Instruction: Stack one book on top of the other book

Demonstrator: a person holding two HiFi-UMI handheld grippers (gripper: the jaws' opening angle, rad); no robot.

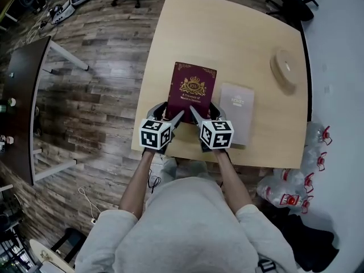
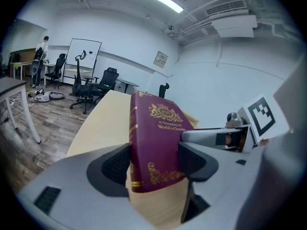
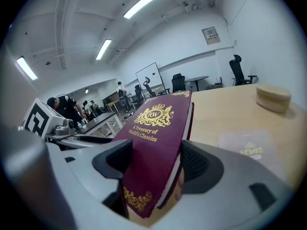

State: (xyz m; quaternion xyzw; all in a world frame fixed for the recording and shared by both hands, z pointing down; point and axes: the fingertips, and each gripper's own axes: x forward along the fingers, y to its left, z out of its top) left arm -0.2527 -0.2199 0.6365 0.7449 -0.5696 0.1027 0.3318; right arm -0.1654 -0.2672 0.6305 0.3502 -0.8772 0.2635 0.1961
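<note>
A maroon book (image 1: 192, 90) with a gold crest is held at its near end by both grippers. My left gripper (image 1: 172, 112) is shut on the book's near left corner, its jaws pressing spine and cover (image 2: 156, 143). My right gripper (image 1: 202, 111) is shut on the near right corner, jaws on both sides of the book (image 3: 156, 143). The book tilts, with its near end raised above the light wooden table (image 1: 227, 33). A grey book (image 1: 236, 112) lies flat on the table just right of it, also visible in the right gripper view as the grey book (image 3: 247, 150).
A round wooden disc (image 1: 284, 67) sits at the table's far right, seen too as the disc (image 3: 273, 97). A dark table (image 1: 23, 95) stands to the left over the wood floor. Plastic bottles (image 1: 310, 169) lie on the floor at the right. Office chairs (image 2: 86, 85) stand farther off.
</note>
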